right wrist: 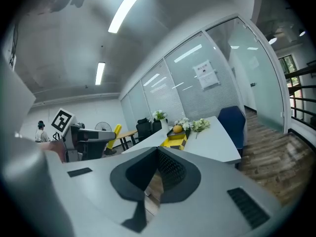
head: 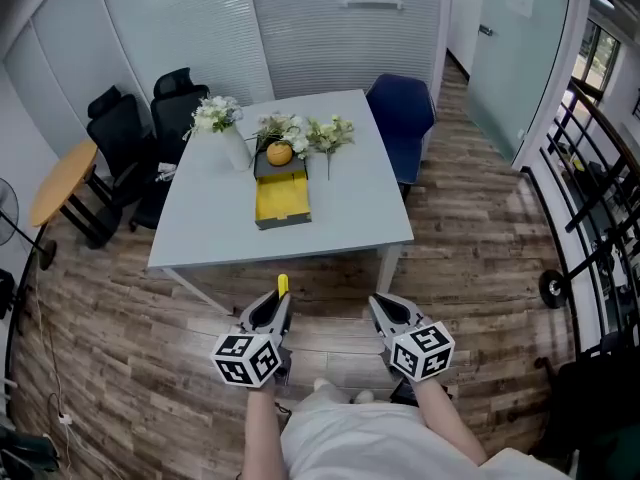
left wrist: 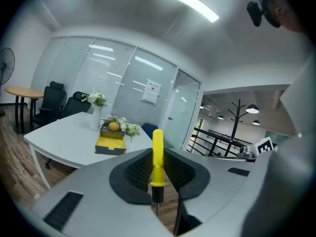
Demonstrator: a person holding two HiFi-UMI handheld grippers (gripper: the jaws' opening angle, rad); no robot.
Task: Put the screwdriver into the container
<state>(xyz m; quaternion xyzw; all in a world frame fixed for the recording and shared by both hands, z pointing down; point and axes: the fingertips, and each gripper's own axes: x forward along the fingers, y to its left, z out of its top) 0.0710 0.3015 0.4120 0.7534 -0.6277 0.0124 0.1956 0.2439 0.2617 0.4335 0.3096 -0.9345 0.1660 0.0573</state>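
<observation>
On the wood-plank floor (head: pixel 470 218) just short of the pale grey rectangular table (head: pixel 350 208), a person stands with both grippers held low at the near edge, clear of the tabletop. The left gripper (head: pixel 279 302) has its jaws clamped on the yellow-handled screwdriver (left wrist: pixel 157 154). The handle stands upright between the ribbed black pads and pokes out past the jaw tips, with its black collar and thin metal shaft at the camera end. The right gripper (head: pixel 384 309) is beside it, apart from it, jaws drawn together at the tips with nothing between them. The open grey box with yellow lining (head: pixel 282 200), the container, lies mid-table, well apart from both grippers. A round orange fruit (head: pixel 279 153) sits at its far end. White flowers in a white vase (head: pixel 222 128) stand left of the box, and loose white flower sprigs (head: pixel 325 133) lie by the fruit. A dark blue chair (head: pixel 403 118) is at the far right corner, with black office chairs (head: pixel 130 133) at the far left.
</observation>
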